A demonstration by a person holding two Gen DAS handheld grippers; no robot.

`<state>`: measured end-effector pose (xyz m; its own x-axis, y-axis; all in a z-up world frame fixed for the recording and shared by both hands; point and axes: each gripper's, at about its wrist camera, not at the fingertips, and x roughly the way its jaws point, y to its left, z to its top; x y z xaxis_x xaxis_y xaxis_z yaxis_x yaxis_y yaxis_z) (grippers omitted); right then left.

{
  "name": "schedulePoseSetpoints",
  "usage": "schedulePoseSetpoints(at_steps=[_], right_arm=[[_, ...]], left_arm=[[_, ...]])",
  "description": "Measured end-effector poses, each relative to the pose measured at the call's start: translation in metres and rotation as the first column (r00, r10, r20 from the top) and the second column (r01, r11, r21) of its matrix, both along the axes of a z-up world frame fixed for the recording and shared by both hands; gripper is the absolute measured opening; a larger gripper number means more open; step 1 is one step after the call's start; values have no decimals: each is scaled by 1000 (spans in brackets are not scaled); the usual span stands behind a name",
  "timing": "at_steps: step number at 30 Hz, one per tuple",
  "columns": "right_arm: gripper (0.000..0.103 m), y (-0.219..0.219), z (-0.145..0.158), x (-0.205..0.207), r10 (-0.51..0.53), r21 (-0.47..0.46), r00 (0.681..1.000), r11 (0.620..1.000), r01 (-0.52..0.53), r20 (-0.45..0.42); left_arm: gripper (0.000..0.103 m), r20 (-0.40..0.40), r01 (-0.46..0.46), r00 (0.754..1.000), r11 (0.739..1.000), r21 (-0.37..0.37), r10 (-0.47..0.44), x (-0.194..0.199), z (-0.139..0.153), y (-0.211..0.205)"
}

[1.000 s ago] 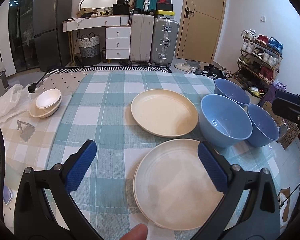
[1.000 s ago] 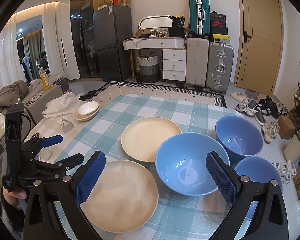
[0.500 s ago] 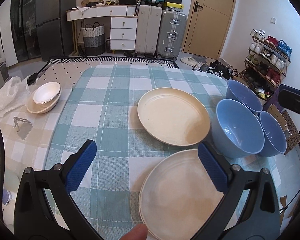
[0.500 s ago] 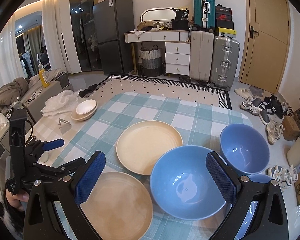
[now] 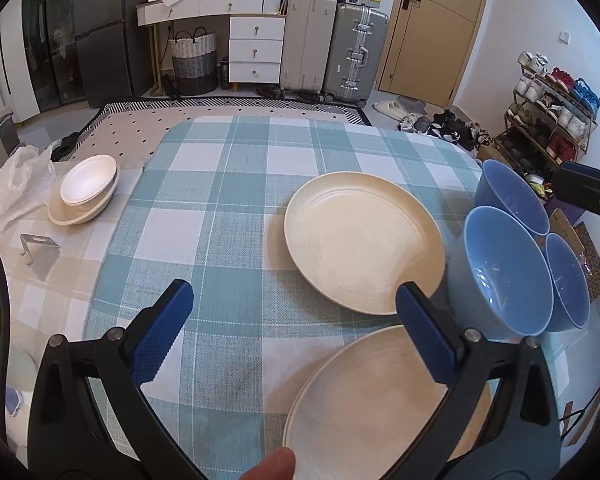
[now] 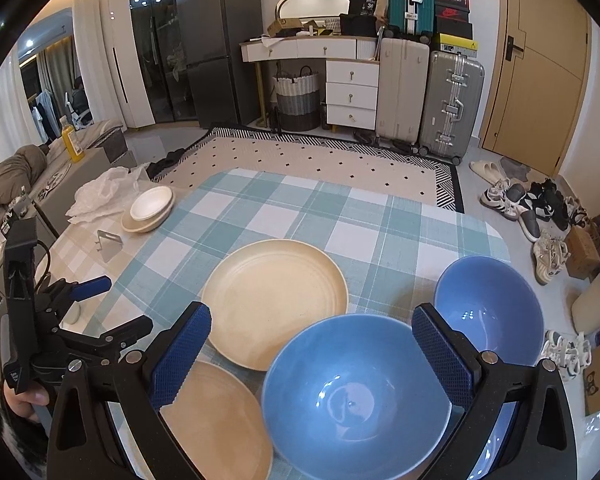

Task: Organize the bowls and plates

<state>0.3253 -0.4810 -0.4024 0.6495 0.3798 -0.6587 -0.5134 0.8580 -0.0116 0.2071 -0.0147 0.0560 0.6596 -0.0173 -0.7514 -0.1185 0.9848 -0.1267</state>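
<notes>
Plates (image 5: 364,252) lying ahead of left gripper (image 5: 292,322), bowl (image 6: 356,400) sitting between right gripper (image 6: 310,346) fingers, both spread wide, gripping nothing.

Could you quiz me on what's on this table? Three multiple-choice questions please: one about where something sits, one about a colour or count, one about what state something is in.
1. Where is the small stack of white bowls?
A. at the far left of the table, beside a white plastic bag
B. inside a blue bowl
C. on the near cream plate

2. How many blue bowls stand on the table?
A. one
B. two
C. three

3. What is the right gripper doing?
A. clamped on a plate
B. open, holding nothing
C. shut on a bowl rim

Answers:
1 A: the stack sits off the checked cloth, next to the bag.
2 C: the left wrist view shows three.
3 B: its jaws stand wide apart over the big bowl.
</notes>
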Motion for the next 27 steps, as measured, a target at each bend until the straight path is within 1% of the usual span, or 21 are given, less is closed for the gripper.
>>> schedulePoseSetpoints(at_steps=[9, 17, 27], right_arm=[[102, 11, -22, 43, 3, -33, 998, 999, -5, -66], [102, 19, -39, 74, 6, -56, 992, 998, -13, -124], [102, 33, -70, 111, 4, -121, 979, 992, -29, -204]], left_arm=[[101, -56, 6, 998, 1000, -16, -6, 30, -26, 3], [101, -92, -2, 996, 999, -37, -1, 50, -42, 7], [101, -145, 2, 989, 998, -55, -10, 73, -66, 3]])
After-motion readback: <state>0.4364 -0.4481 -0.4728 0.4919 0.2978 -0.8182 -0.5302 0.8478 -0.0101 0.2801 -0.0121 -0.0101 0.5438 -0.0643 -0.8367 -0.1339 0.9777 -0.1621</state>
